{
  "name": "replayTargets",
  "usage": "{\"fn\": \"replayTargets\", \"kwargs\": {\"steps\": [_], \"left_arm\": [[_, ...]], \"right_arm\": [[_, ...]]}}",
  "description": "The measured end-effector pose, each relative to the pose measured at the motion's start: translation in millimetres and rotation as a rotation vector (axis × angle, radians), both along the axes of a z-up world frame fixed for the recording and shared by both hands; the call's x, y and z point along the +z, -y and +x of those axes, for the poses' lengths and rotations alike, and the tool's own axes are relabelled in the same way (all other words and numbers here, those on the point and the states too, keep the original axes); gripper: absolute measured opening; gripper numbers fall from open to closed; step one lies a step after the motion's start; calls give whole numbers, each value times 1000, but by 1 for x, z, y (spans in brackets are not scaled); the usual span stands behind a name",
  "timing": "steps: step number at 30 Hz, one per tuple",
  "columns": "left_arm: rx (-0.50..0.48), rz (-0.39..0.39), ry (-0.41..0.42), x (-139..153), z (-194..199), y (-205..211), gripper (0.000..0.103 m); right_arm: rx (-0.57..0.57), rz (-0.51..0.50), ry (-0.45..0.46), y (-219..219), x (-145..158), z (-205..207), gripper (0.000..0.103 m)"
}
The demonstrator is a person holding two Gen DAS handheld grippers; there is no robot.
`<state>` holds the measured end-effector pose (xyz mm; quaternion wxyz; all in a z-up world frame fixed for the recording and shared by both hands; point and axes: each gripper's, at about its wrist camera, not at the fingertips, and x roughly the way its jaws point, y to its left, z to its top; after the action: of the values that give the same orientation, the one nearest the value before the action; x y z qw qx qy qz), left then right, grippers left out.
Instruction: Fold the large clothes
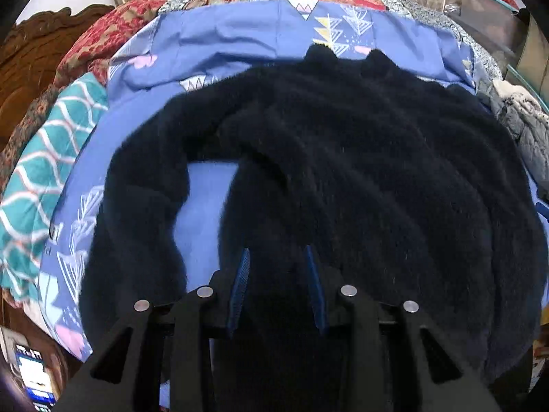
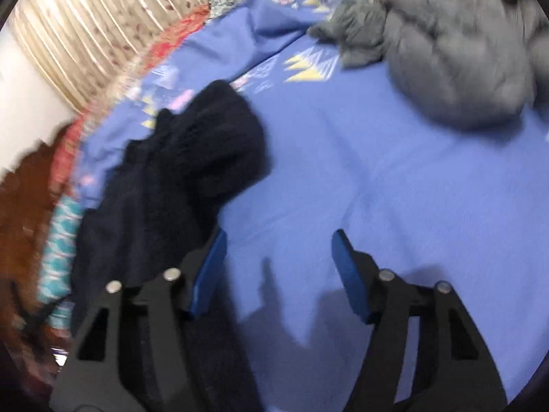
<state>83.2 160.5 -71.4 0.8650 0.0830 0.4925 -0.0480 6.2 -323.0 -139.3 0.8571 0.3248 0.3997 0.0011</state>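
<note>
A large dark navy fleece sweater [image 1: 343,171] lies spread on the blue bedsheet [image 1: 240,37], one sleeve [image 1: 137,206] running down the left side. My left gripper [image 1: 278,257] sits at the sweater's near hem, its blue pads [image 1: 240,285] closed partway with dark fabric between them. In the right wrist view the sweater [image 2: 192,158] lies bunched at the left. My right gripper [image 2: 278,240] is open and empty above bare blue sheet [image 2: 377,189], just right of the sweater's edge.
A grey padded jacket [image 2: 446,51] lies heaped at the far right of the bed and shows at the edge of the left wrist view [image 1: 525,127]. A teal patterned cloth [image 1: 44,171] and a red floral quilt [image 1: 113,37] border the sheet. A wooden headboard [image 1: 31,61] stands at left.
</note>
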Motion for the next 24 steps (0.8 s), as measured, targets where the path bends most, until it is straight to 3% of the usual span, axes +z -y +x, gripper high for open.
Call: {"fn": "replayTargets", "kwargs": {"steps": [2, 6, 9, 10, 12, 16, 20, 24], "left_arm": [[24, 25, -19, -13, 0, 1, 56], [95, 206, -88, -60, 10, 3, 56], [133, 176, -75, -59, 9, -4, 59], [141, 169, -73, -56, 8, -5, 60], [148, 162, -76, -53, 5, -8, 62], [170, 111, -74, -36, -1, -13, 62], [155, 53, -2, -11, -1, -4, 62], [95, -138, 19, -2, 7, 10, 63]], "right_arm": [[77, 23, 6, -25, 3, 4, 61], [357, 28, -71, -110, -7, 19, 61], [449, -128, -37, -148, 6, 16, 61], [449, -130, -27, -146, 9, 16, 61], [403, -50, -13, -125, 15, 15, 61], [167, 62, 28, -57, 22, 0, 61], [30, 99, -3, -20, 14, 6, 62], [-22, 151, -26, -4, -3, 19, 61]]}}
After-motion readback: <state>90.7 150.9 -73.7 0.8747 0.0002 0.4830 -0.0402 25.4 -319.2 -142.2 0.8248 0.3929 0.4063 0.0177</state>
